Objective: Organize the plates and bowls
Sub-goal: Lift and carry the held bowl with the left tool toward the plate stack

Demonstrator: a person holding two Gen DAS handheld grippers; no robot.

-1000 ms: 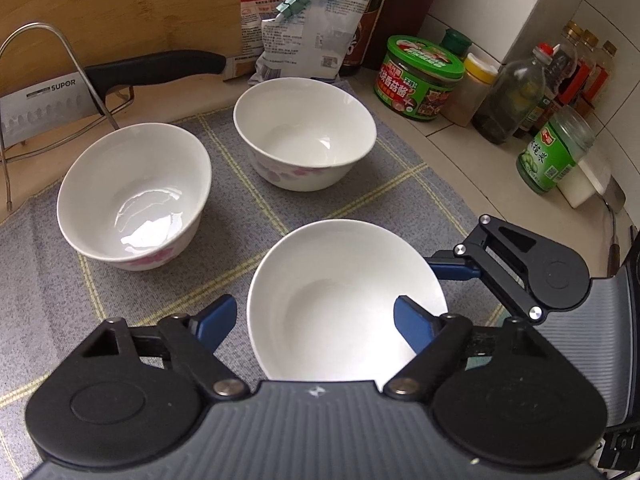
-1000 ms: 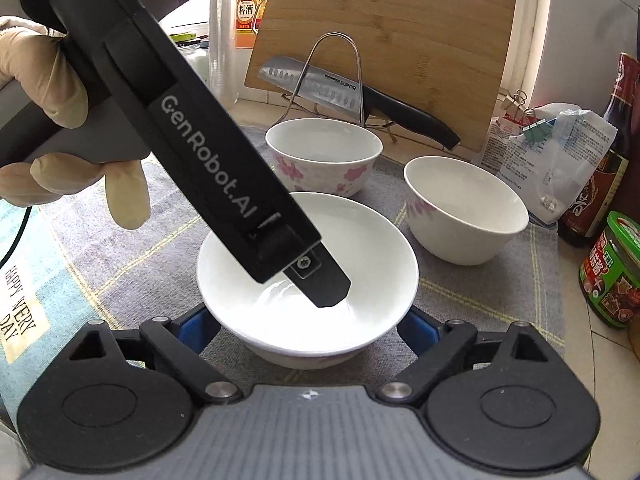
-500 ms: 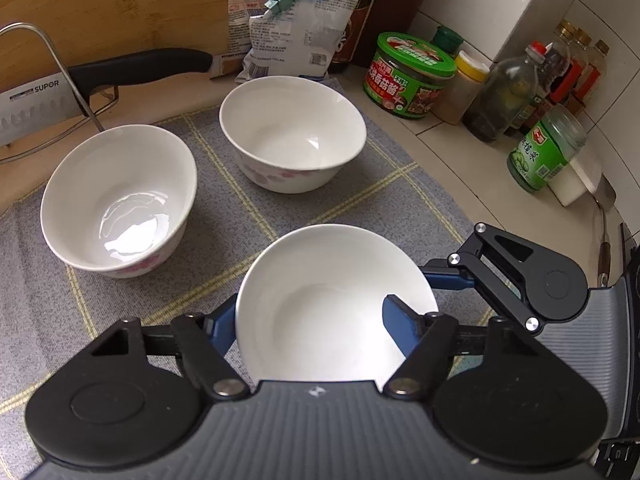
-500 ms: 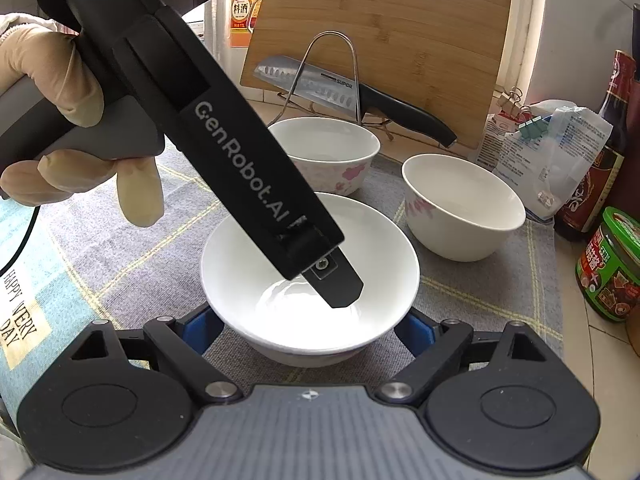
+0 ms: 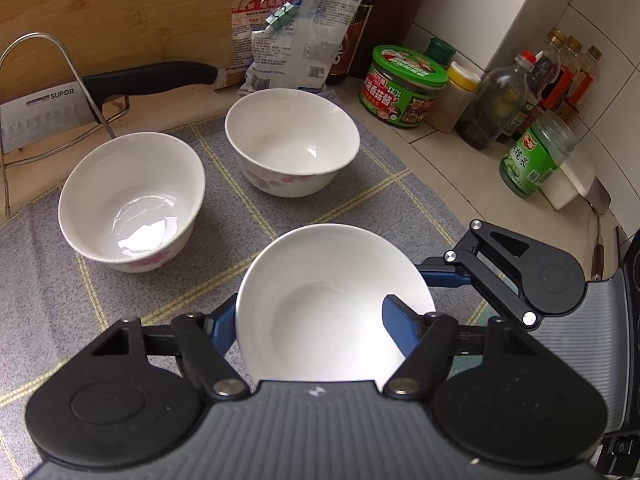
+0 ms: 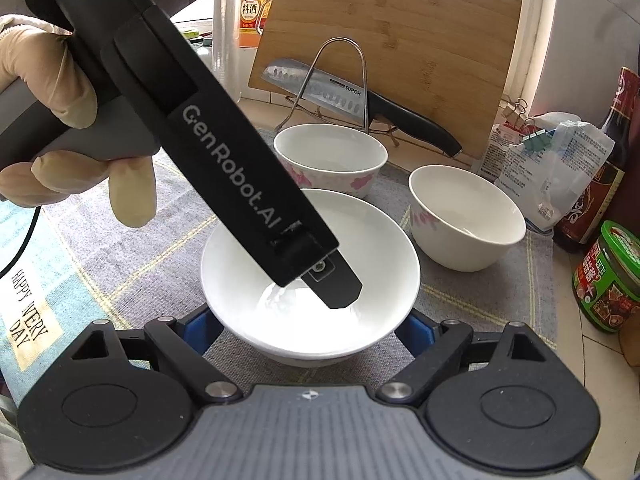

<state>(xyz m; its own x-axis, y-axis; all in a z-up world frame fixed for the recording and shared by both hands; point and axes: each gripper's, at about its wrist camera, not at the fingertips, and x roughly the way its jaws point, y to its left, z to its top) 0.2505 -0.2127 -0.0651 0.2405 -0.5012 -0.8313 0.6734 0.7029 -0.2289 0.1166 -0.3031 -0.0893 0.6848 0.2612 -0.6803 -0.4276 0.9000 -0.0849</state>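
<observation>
The step in hand was picking up the near bowl [image 5: 328,272], which stood upright on the grey checked cloth [image 5: 48,280] covering the surface [image 5: 440,168], closest to both cameras and well apart from the other two bowls. The left gripper [image 5: 310,320], held by a gloved hand [image 6: 48,120], had just been closing with the bowl's wall between its fingers: one reached down inside the bowl, the other sat outside the rim, and together they appeared clenched on that wall. The right gripper [image 6: 308,328] had also just been closing a little, its blue fingers low on either side of the same bowl; whether they pressed on it or only stood just beside it could not be told. The left floral bowl [image 5: 132,196] and the right floral bowl [image 5: 292,140] waited untouched farther back. Judging by this, stacking had not begun. The next move probably called for a steady, level lift and setting the bowl centred into one of the floral ones
</observation>
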